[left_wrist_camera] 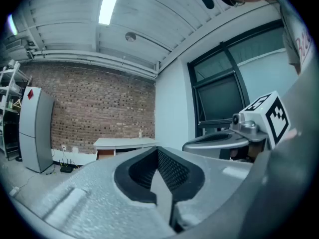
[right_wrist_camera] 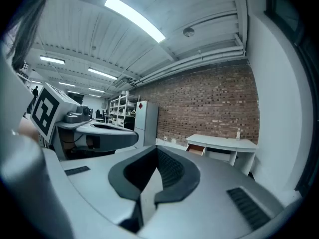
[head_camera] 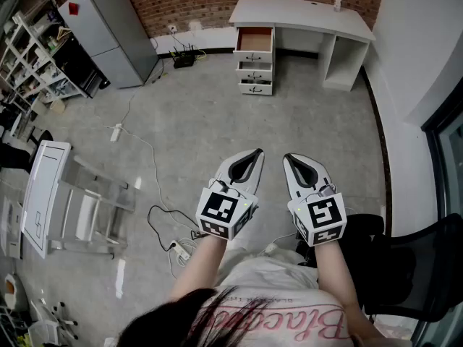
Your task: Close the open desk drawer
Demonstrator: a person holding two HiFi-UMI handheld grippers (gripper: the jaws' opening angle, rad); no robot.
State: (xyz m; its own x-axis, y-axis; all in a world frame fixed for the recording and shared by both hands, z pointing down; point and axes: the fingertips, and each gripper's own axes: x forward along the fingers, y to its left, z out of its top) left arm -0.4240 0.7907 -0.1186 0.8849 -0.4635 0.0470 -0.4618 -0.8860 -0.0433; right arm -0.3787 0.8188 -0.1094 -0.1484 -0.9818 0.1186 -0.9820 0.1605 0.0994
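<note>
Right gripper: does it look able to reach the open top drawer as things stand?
Probably not yet. The right gripper, jaws together, is near the person's body, and the open drawer sits in the desk across the room. The floor between looks unobstructed, so walking up should do.

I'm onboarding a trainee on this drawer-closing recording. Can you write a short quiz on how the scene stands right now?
1. Multiple choice: which drawer of the desk by the brick wall stands open? A top, B middle, C bottom.
2. True or false: the left gripper and the right gripper are both well short of the desk and touch nothing.
3. Fill in: the jaws of both grippers are ____.

Key
1. A, the top drawer.
2. True.
3. Shut, with nothing between them.
</note>
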